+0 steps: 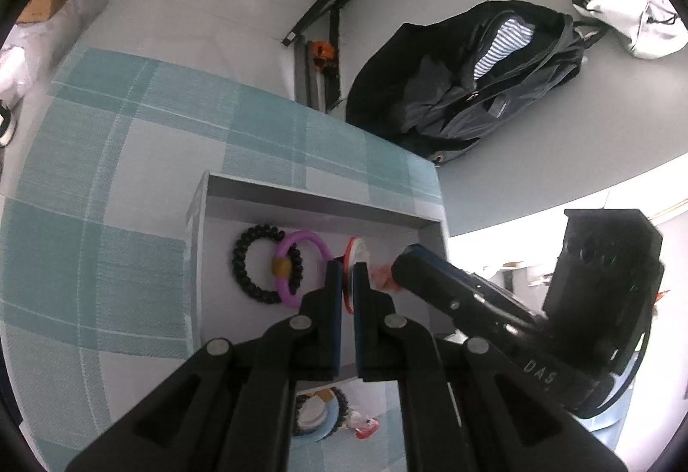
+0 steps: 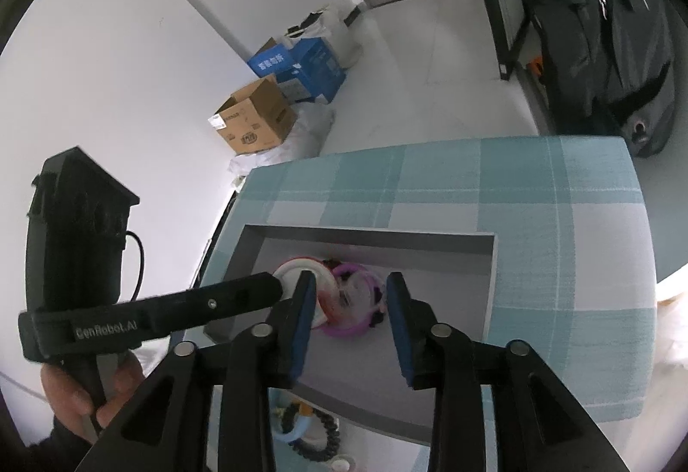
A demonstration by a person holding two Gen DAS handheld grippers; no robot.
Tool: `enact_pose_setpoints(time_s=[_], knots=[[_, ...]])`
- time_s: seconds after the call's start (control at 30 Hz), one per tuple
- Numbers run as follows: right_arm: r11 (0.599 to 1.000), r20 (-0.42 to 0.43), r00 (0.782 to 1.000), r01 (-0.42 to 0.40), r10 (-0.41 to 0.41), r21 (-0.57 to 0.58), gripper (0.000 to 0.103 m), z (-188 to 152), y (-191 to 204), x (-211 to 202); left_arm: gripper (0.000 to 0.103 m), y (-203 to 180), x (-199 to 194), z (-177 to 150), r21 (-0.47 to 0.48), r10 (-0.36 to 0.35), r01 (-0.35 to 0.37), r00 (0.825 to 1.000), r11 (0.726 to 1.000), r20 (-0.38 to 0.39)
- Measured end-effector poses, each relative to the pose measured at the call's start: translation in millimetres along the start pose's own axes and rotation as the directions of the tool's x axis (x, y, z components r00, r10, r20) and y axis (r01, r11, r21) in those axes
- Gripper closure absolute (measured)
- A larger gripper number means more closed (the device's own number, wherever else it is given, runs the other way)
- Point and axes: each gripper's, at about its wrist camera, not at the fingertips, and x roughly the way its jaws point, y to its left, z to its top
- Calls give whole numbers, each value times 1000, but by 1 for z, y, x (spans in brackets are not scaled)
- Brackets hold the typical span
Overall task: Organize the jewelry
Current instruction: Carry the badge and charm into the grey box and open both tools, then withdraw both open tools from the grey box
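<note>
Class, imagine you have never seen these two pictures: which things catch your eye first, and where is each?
First, the left claw, shut on a thin round red-rimmed disc over the grey tray. Next, the black beaded bracelet and the purple ring overlapping on the tray floor, left of that claw. In the right wrist view, the right claw hangs open above the tray, which sits on a teal checked cloth.

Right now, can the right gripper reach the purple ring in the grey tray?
Probably yes. The right gripper stands open just above the purple ring in the grey tray. Only the red-rimmed disc held by the left gripper crowds one side.
</note>
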Motion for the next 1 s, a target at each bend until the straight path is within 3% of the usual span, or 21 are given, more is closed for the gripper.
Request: enact_pose_setpoints(time_s=[0.1, 0.13, 0.17, 0.23, 0.57, 0.73, 1.0], knots=[[1000, 35, 999, -14, 14, 0, 51, -3, 1, -9, 73, 3, -7, 0, -15, -12, 12, 1000, 1000, 16], [1000, 49, 999, -11, 11, 0, 49, -4, 1, -12, 52, 5, -11, -1, -26, 3, -2, 999, 1000, 33], [1000, 63, 998, -9, 9, -1, 49, -5, 0, -17, 43, 7, -14, -1, -35, 0, 2, 999, 999, 43], [1000, 86, 996, -8, 7, 9, 48, -6, -2, -24, 43, 9, -18, -1, -51, -14, 18, 998, 999, 69], [997, 137, 991, -3, -6, 71, 29, -10, -11, -42, 43, -3, -32, -14, 34, 113, -119, 985, 992, 133], [999, 155, 988, 2, -9, 42, 24, -16, -3, -51, 43, -9, -42, -29, 79, 213, -230, 960, 970, 181], [1000, 179, 984, 13, -12, -2, 18, -36, 8, -63, 43, -22, -46, -58, 146, 367, -409, 897, 901, 244]])
